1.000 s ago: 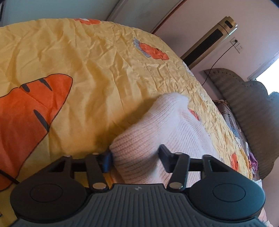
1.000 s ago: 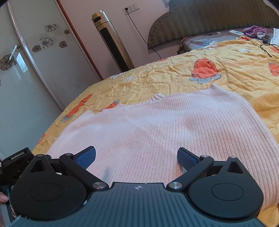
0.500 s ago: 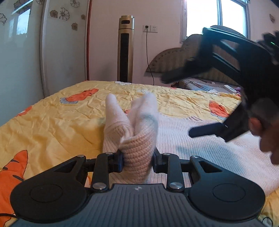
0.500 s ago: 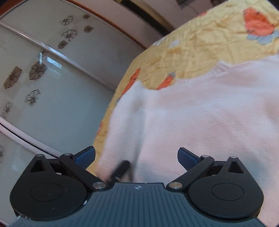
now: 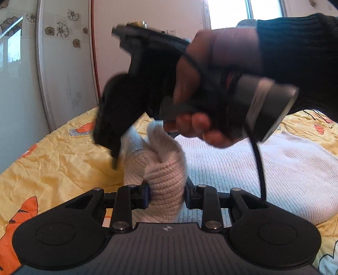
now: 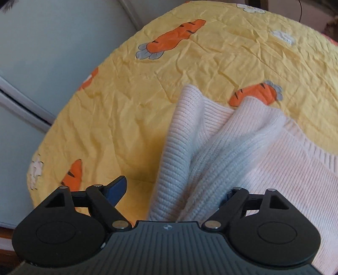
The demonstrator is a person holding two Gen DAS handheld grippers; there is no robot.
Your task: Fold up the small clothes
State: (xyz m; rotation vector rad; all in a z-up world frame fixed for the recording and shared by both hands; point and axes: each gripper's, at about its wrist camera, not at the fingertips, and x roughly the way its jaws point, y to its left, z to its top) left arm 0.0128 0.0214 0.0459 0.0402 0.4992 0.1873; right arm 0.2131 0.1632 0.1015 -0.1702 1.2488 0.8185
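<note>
A pale pink ribbed knit sweater lies on a yellow carrot-print bedspread. My left gripper is shut on a bunched fold of the sweater's left edge and holds it lifted off the bed. My right gripper is open, reaching over the same raised fold; the knit lies between its jaws, closer to the right finger. In the left wrist view the right gripper's body and the hand holding it hover just above the fold.
A glass sliding wardrobe door with flower decals stands past the bed's left edge. A window is behind. The bedspread drops away at the bed edge on the left of the right wrist view.
My left gripper closed on the sweater edge and lifted it. My right gripper swung across the sweater to the left and now sits over the raised fold, close above the left gripper.
</note>
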